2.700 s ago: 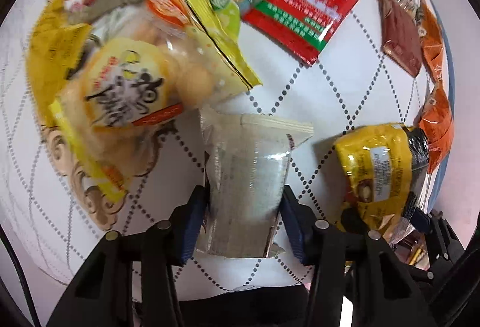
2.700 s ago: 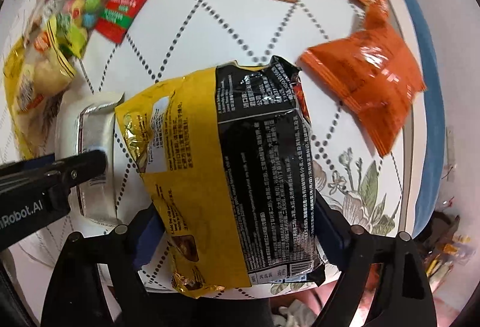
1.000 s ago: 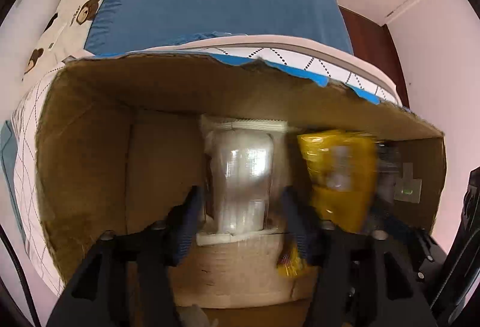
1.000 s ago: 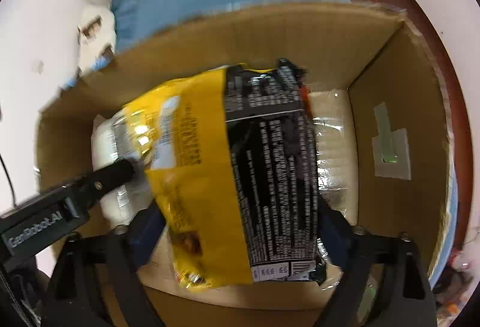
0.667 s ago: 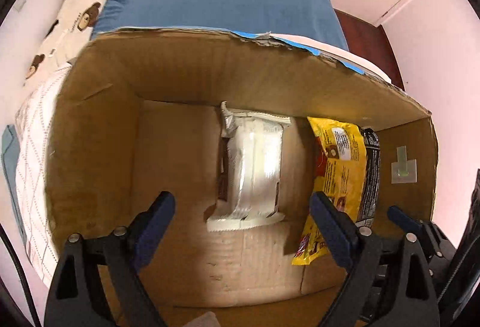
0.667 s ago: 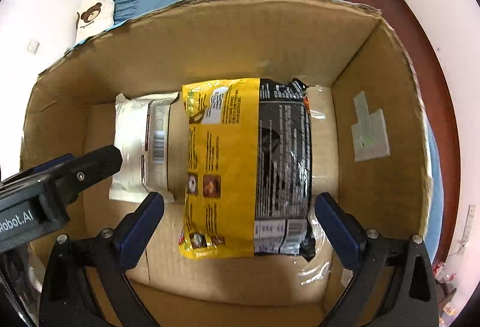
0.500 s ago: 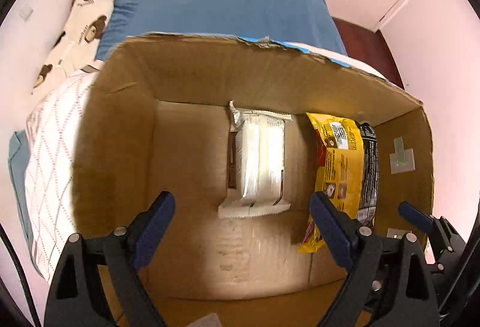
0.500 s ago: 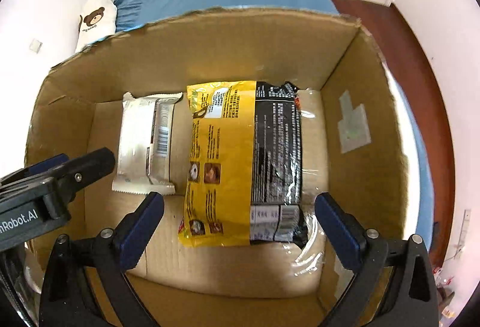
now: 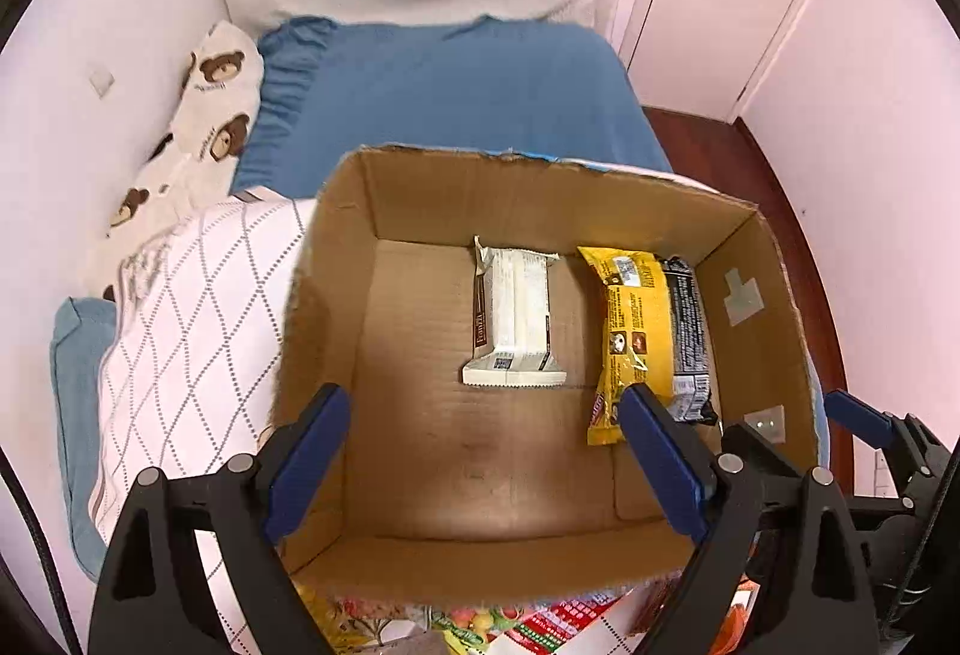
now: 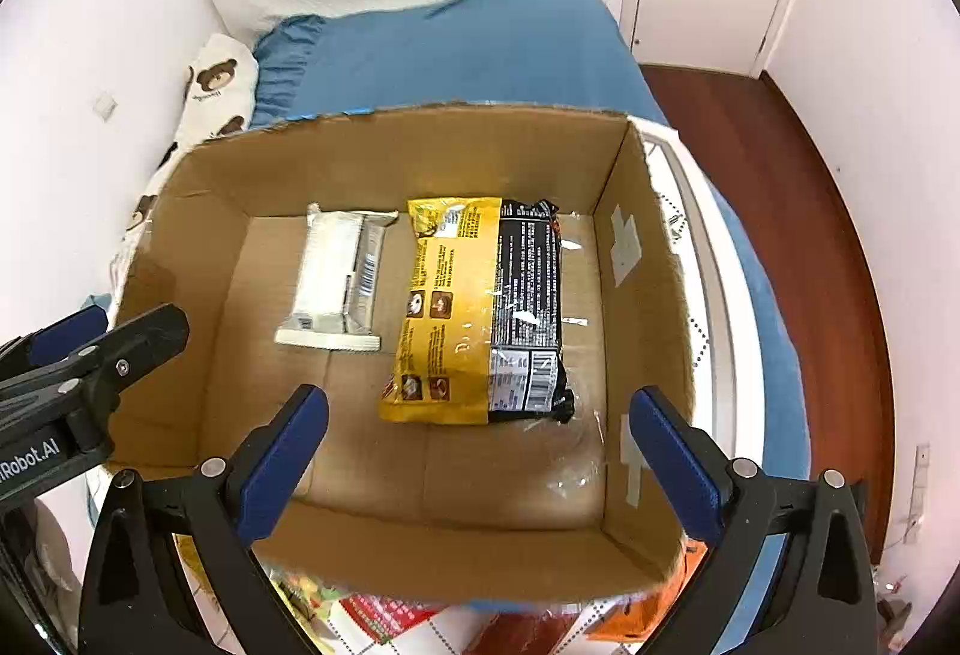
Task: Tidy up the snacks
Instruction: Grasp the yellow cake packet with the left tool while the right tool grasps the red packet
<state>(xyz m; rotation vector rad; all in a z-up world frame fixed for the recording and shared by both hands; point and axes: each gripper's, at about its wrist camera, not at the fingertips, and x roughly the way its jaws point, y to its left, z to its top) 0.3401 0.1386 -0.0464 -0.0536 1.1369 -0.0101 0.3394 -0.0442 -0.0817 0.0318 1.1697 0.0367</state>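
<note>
In the left wrist view, an open cardboard box [image 9: 336, 259] sits on a white quilted cover with a dotted diamond pattern [image 9: 180, 307], in front of a blue bedspread [image 9: 444, 96] and a bear-print pillow [image 9: 204, 126]. Two snacks lie flat on the box floor. The white packet [image 9: 517, 322] is a long wrapper with crimped ends and a dark strip along its left edge; it rests near the middle of the floor, lengthwise toward the far wall. Just beside it on the right, not touching, lies the yellow-and-black bag [image 9: 651, 334], yellow on its left part and black with small print on its right, close to the right wall. The left gripper [image 9: 483, 454] hovers above the near part of the box, its blue-padded jaws spread wide, holding and touching nothing. The right gripper's blue tips show at the right edge.

In the right wrist view, the same box [image 10: 192, 199] fills the frame. The white packet [image 10: 339, 277] lies left of centre, a barcode on its silver seam. The yellow-and-black bag [image 10: 483, 310] lies glossy and flat to its right, barcode at its near end. The right gripper [image 10: 477, 460] hangs over the near edge with jaws wide apart and empty. The left gripper [image 10: 90, 349] reaches in from the left. Colourful snack packets [image 10: 384, 613] peek out below the box's near wall.
</note>
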